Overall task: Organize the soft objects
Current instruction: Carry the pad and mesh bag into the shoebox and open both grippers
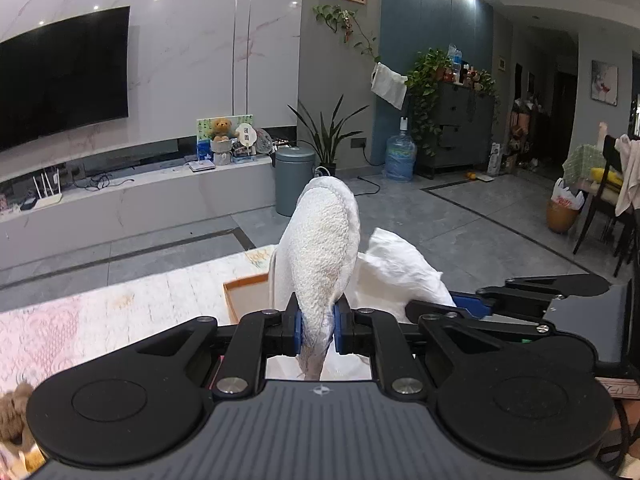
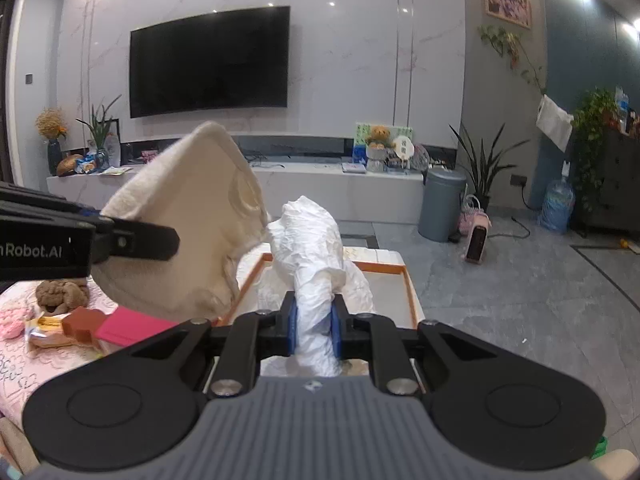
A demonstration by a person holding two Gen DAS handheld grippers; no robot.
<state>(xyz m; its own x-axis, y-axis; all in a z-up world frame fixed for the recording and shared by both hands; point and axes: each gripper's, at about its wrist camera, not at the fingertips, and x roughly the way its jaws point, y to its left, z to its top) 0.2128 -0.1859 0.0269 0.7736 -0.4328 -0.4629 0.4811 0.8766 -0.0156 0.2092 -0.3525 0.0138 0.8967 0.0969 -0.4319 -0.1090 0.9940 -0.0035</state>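
Observation:
My left gripper (image 1: 316, 326) is shut on a cream terry slipper (image 1: 320, 248), which sticks up and forward from its blue pads. In the right wrist view that slipper (image 2: 188, 216) hangs at the left, clamped by the left gripper (image 2: 132, 240). My right gripper (image 2: 314, 328) is shut on a crumpled white cloth (image 2: 312, 248), seen in the left wrist view as a white bundle (image 1: 396, 268) to the right of the slipper. Both are held above an orange-rimmed white box (image 2: 408, 280) whose corner (image 1: 240, 292) shows beneath the slipper.
A pink lace tablecloth (image 2: 24, 364) carries a brown plush toy (image 2: 60, 292), a pink fluffy item (image 2: 12, 318), a snack packet and a red-and-pink card (image 2: 120, 326). Beyond the table are grey floor tiles, a grey bin (image 2: 442, 204), a small heater (image 2: 478, 242) and the TV bench (image 2: 304, 184).

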